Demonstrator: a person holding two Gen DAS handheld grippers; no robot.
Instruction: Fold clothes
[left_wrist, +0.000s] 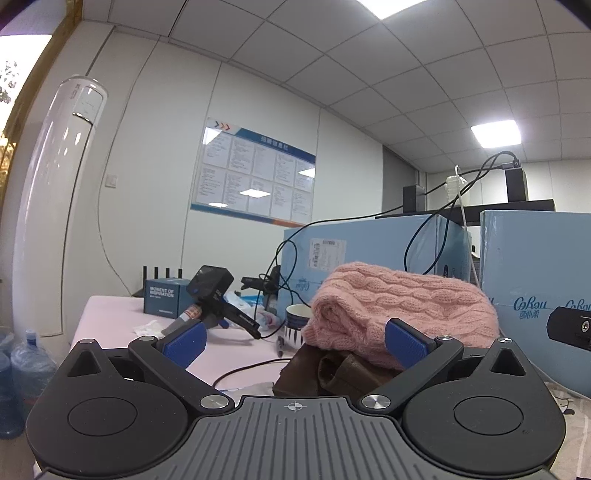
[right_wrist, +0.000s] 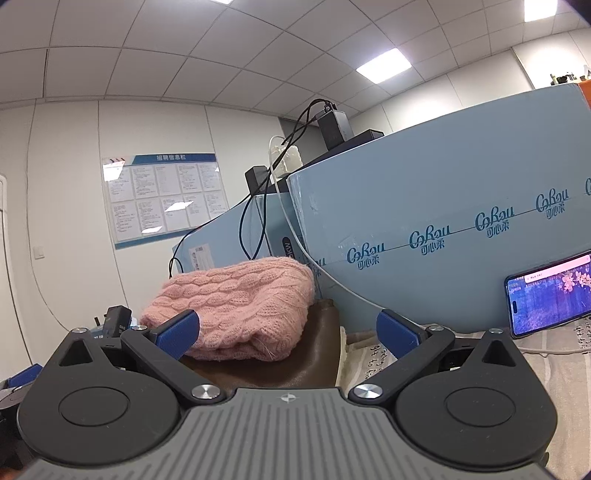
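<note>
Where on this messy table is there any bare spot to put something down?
The pink tabletop is bare at its near left corner, up to the white tissue. Right of the brown garment, the printed cloth lies open short of the phone. Around the bowl and cables it is crowded.

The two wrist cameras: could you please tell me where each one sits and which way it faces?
Left wrist: sits behind the open left gripper, low over the table, facing the pink sweater, a bowl and blue boxes.
Right wrist: sits behind the open right gripper, facing the sweater on a brown garment, with a phone to the right.
Shared: sweater, brown garment, boxes, wall poster.
</note>
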